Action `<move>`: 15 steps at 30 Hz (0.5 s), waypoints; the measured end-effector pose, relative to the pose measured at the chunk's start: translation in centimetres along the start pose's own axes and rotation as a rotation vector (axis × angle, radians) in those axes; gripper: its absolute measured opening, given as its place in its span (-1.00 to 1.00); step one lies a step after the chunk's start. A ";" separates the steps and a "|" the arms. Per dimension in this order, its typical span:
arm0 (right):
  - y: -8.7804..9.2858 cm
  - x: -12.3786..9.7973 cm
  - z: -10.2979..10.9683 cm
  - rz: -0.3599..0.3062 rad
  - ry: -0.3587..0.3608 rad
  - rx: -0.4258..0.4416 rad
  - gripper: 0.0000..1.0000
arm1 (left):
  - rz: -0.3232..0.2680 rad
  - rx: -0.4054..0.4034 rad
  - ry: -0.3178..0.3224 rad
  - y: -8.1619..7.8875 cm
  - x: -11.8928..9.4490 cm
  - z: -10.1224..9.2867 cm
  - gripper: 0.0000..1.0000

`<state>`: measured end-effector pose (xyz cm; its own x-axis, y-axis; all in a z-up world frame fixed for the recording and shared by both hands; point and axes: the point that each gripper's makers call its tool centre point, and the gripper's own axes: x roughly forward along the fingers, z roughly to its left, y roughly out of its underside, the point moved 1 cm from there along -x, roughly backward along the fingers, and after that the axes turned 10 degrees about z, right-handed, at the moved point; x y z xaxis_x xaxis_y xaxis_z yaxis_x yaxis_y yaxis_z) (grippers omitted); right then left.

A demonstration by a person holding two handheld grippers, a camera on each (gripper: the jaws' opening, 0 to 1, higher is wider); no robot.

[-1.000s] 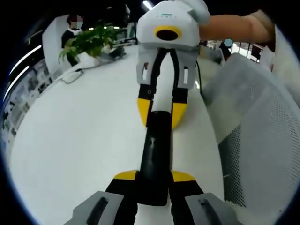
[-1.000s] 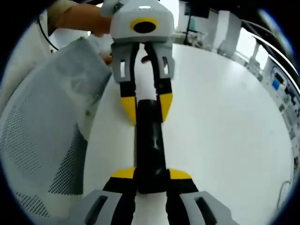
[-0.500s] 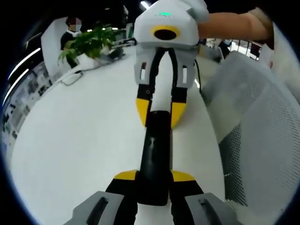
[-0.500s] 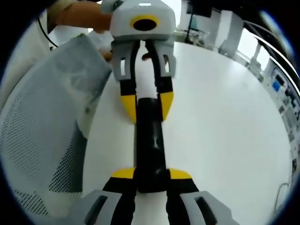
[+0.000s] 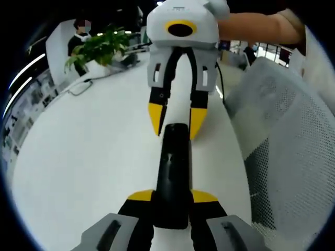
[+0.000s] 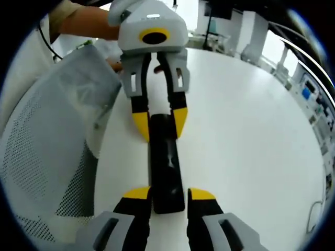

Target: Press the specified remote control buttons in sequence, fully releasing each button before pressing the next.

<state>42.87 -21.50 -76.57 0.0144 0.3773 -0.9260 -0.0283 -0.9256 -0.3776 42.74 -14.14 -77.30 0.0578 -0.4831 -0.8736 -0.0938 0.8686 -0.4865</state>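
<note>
Jaws of left gripper (image 5: 172,203), yellow-tipped black, rise at bottom centre of left gripper view and clench near end of long black plastic remote control (image 5: 172,175), which lies flat on round white table (image 5: 89,162) and runs straight up mid-frame. At remote's far end, just above centre, right gripper (image 5: 175,121) comes in from top w/ yellow tips straddling that end, jaws spread a bit wider than remote; can't tell if they touch it. Beyond it a person's bare forearm (image 5: 259,29) crosses upper right. White mesh chair back (image 5: 285,151) fills right side. Far upper left: green leafy potted plant (image 5: 99,47) at table's far edge.

Right gripper view: own jaws (image 6: 169,197) at bottom centre stand released, one each side of remote's near end (image 6: 165,167), a thin gap showing on both sides. Remote runs up centre on white table (image 6: 246,146). At its far end, above centre, left gripper (image 6: 158,123) grips it from top of frame. Mesh chair back (image 6: 49,151) takes left side; forearm (image 6: 86,23) upper left.
</note>
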 end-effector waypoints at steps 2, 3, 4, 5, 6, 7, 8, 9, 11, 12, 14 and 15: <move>0.1 -0.1 0.0 0.003 0.001 0.002 -0.52 | -0.002 0.003 0.000 0.0 0.0 0.0 -0.52; 0.2 -0.1 0.0 0.003 0.001 0.006 -0.52 | -0.002 0.003 0.000 0.0 0.0 0.0 -0.52; 0.2 -0.2 0.0 0.003 0.000 0.006 -0.51 | -0.004 0.002 0.000 0.0 0.0 0.0 -0.52; 0.2 -0.3 0.1 0.003 -0.001 0.005 -0.51 | -0.004 0.002 0.000 0.0 0.0 0.0 -0.52; 0.1 -0.4 0.1 0.003 0.000 0.004 -0.51 | -0.005 0.002 0.000 0.1 0.0 0.0 -0.52; 0.0 -0.6 0.2 0.003 0.003 -0.006 -0.51 | -0.005 0.002 0.000 0.1 0.0 0.1 -0.52; -0.1 -0.8 0.2 0.003 0.002 -0.011 -0.52 | -0.005 0.001 0.000 0.1 0.0 0.1 -0.52; -0.3 -1.0 0.2 0.000 0.001 -0.016 -0.53 | -0.005 0.001 0.000 0.1 0.0 0.1 -0.52; -0.6 -1.3 0.1 -0.008 0.000 -0.023 -0.55 | -0.006 0.002 0.000 0.1 0.0 0.2 -0.52; -0.8 -1.4 0.1 -0.009 0.001 -0.024 -0.57 | -0.006 0.002 0.001 0.1 0.0 0.2 -0.52; -0.9 -1.6 -0.1 -0.014 0.004 -0.025 -0.61 | -0.006 0.004 0.001 0.1 -0.1 0.2 -0.52; -0.9 -1.6 -0.1 -0.015 0.005 -0.023 -0.62 | -0.006 0.004 0.002 0.1 -0.1 0.2 -0.52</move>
<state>42.97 -21.26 -74.74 0.0193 0.3911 -0.9201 -0.0046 -0.9203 -0.3912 42.91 -14.04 -77.29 0.0568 -0.4886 -0.8706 -0.0897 0.8660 -0.4919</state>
